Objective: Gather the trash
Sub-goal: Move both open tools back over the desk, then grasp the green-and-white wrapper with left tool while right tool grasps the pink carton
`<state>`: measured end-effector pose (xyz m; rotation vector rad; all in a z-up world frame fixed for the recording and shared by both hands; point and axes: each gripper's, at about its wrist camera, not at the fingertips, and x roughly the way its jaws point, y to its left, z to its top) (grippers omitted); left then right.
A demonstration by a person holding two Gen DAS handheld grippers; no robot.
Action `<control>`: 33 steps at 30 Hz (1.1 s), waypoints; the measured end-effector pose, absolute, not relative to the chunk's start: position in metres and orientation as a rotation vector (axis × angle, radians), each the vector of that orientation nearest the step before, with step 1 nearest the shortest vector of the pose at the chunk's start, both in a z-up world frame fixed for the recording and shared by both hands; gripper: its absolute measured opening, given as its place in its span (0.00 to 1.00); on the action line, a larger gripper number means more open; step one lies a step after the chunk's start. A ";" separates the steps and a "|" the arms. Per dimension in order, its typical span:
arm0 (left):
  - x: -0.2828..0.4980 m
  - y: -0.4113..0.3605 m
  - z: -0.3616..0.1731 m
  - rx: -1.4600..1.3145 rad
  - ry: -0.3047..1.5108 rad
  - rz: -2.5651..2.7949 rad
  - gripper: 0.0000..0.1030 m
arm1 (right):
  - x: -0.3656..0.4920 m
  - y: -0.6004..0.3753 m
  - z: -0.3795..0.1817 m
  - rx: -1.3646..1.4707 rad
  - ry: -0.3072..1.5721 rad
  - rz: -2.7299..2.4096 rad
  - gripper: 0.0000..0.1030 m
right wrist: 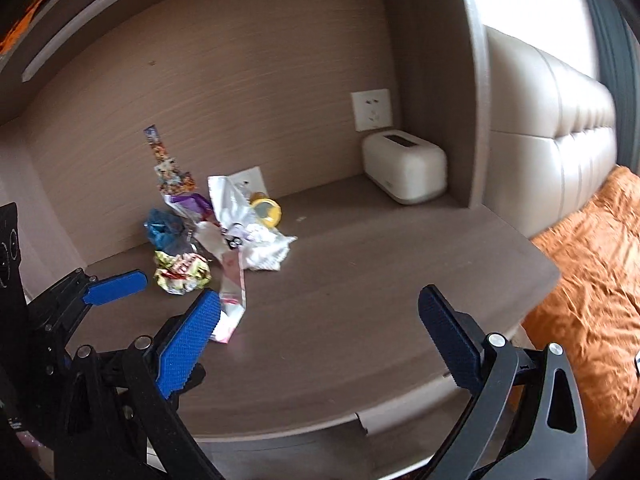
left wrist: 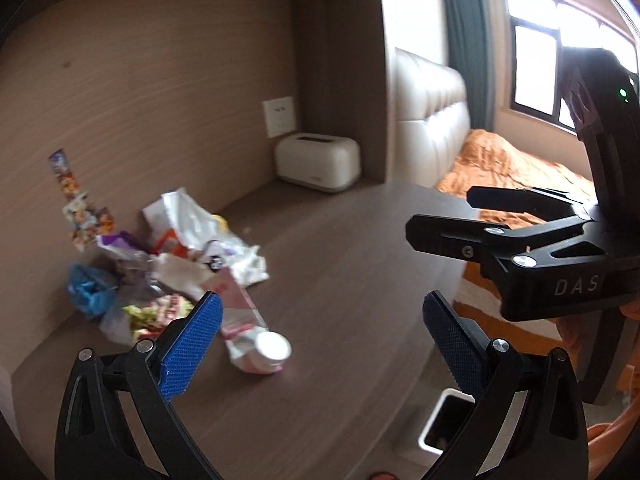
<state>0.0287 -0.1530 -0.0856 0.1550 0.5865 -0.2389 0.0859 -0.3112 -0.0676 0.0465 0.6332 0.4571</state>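
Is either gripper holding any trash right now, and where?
No. The left gripper and right gripper are both open and empty; the trash lies on the desk.

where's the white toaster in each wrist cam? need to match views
Left wrist: toaster upper centre, in the desk's back corner, right of the trash pile.
Right wrist: toaster right of centre, same corner, against the side panel.
Shared landmark: the white wall socket just above and left of it in both.
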 end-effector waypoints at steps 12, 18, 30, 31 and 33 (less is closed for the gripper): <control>0.065 -0.065 -0.109 0.245 0.615 -0.009 0.95 | 0.116 -0.231 -0.125 0.062 0.775 0.576 0.96; 0.100 -0.042 -0.129 0.212 0.644 -0.112 0.95 | 0.117 -0.208 -0.153 0.073 0.835 0.487 0.96; 0.151 -0.029 -0.185 0.193 0.769 -0.358 0.89 | 0.119 -0.175 -0.188 0.135 0.878 0.321 0.64; 0.153 -0.030 -0.188 0.197 0.781 -0.375 0.79 | 0.119 -0.174 -0.189 0.135 0.873 0.316 0.57; 0.158 -0.035 -0.194 0.201 0.825 -0.409 0.64 | 0.119 -0.169 -0.192 0.120 0.859 0.306 0.43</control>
